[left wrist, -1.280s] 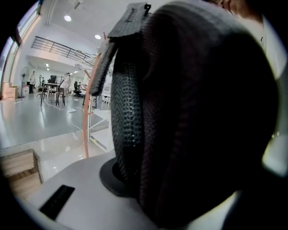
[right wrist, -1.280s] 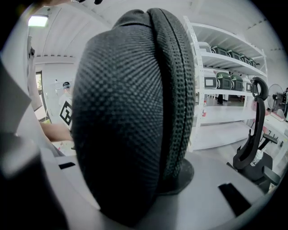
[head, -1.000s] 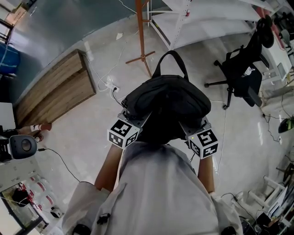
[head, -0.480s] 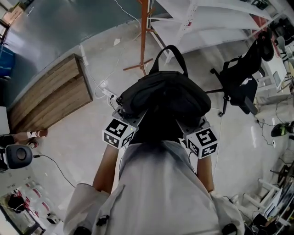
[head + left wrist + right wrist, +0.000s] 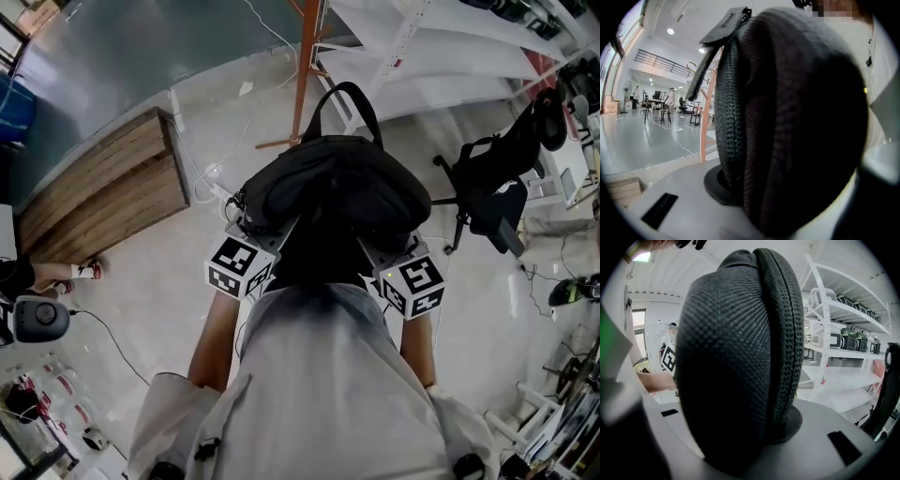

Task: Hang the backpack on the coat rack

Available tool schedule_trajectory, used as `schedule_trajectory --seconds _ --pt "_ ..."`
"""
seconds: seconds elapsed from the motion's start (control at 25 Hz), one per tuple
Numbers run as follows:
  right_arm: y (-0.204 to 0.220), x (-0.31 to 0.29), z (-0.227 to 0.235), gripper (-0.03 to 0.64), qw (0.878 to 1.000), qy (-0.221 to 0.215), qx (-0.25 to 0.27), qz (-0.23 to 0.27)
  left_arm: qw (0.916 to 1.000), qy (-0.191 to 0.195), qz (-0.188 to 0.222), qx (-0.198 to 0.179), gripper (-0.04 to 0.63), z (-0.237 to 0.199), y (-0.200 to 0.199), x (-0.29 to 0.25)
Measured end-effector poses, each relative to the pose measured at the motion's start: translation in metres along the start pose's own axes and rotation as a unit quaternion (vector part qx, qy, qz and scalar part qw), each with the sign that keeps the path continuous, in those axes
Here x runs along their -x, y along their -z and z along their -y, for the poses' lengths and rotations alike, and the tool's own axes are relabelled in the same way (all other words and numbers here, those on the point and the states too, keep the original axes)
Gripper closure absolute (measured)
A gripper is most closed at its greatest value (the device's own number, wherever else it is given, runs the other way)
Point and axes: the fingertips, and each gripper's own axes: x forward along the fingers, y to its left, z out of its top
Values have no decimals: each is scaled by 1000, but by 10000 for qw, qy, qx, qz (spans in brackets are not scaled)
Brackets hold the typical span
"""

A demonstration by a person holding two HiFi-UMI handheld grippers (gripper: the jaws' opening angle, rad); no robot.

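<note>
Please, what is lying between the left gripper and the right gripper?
The black backpack. The head view shows it spanning the gap, with the left gripper and the right gripper each clamped on one side.

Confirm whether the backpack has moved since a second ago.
Yes, toward the coat rack: the backpack now reaches the rack's foot in the head view.

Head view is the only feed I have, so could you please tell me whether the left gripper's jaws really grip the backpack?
Observer: Yes, the left gripper has its jaws shut on the backpack's padded side.
Operator: Thank you; and the other side?
Observer: The right gripper is shut on it too, its round pad against the ribbed edge.
Operator: Can you see the rack's hooks?
Observer: Yes, the coat rack shows curved hooks beyond the backpack's strap.
</note>
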Motion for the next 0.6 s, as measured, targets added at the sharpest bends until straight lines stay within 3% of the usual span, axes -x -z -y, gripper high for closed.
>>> schedule_trajectory --seconds 0.6 --pt "-26 -59 91 464 9984 -545 52 -115 9981 -437 -278 329 485 -54 -22 -80"
